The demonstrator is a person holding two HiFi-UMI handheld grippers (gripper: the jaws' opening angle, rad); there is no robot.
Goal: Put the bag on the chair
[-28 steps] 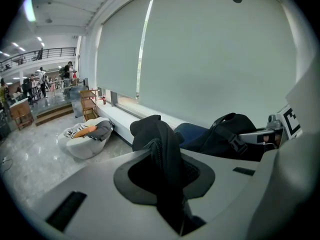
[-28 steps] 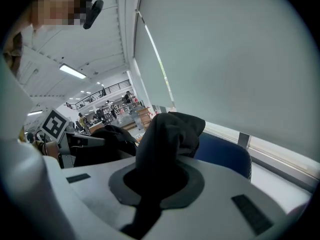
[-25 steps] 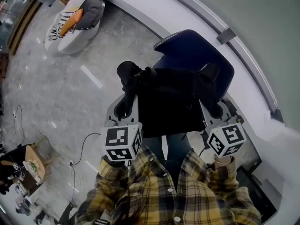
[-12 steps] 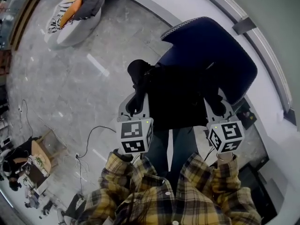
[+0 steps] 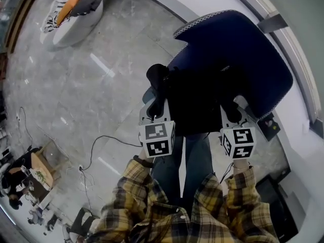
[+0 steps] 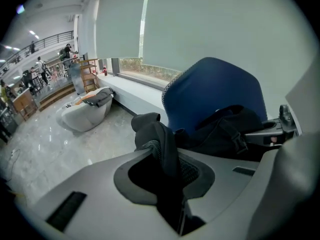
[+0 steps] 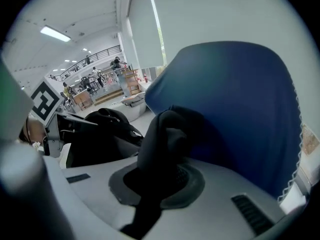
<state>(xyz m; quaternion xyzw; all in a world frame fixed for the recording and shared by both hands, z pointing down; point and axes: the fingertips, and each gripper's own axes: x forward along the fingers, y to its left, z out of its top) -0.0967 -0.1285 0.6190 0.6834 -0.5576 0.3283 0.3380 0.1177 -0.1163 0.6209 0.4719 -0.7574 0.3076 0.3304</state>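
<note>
A black bag (image 5: pixel 195 103) hangs between my two grippers, just in front of a dark blue chair (image 5: pixel 238 59) with white stitched edging. My left gripper (image 5: pixel 156 99) is shut on the bag's left strap (image 6: pixel 157 144), which bulges up out of the jaws. My right gripper (image 5: pixel 232 113) is shut on the bag's right strap (image 7: pixel 167 139). In the left gripper view the bag body (image 6: pixel 225 131) lies against the chair back (image 6: pixel 215 89). In the right gripper view the chair back (image 7: pixel 240 109) fills the right side, close behind the strap.
A white beanbag seat (image 5: pixel 71 11) with grey and orange cushions sits far left on the grey marble floor (image 5: pixel 91 85). A cable (image 5: pixel 98 146) runs across the floor at left. A white ledge (image 5: pixel 298 130) curves behind the chair. The person's legs (image 5: pixel 182 161) stand under the bag.
Both grippers have dropped lower with the bag, and the bag now sits closer over the chair seat. Both grips are unchanged.
</note>
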